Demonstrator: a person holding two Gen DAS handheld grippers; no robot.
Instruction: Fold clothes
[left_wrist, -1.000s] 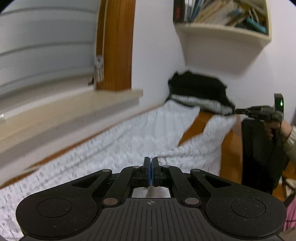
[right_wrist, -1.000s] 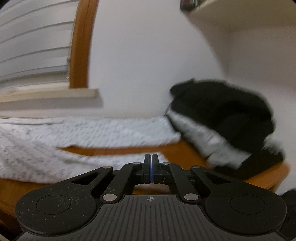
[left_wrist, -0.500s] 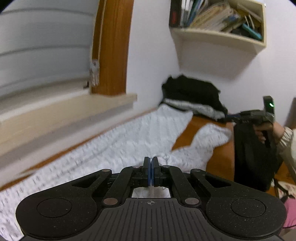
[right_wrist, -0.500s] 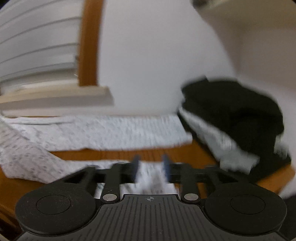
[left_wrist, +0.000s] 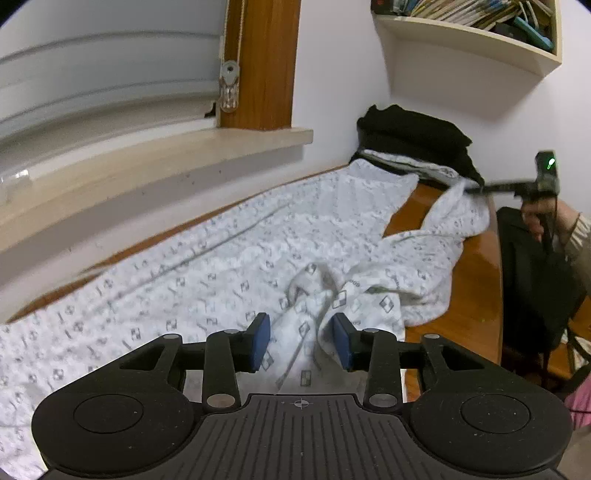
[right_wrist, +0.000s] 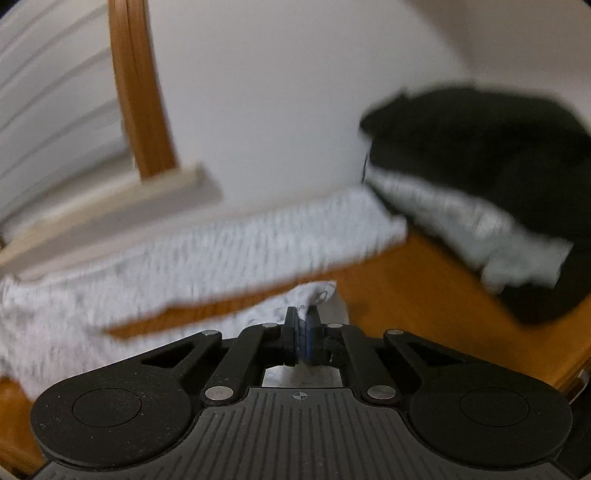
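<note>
Since a second ago my left tongs have released; my right tongs grasp the pyjama hem on the desk. Best lift evenly, keeping cloth taut.

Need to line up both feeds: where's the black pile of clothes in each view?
Left wrist: black pile of clothes upper right of centre, against the white wall, below the shelf.
Right wrist: black pile of clothes far right, blurred.
Shared landmark: orange-brown wooden window frame.
</note>
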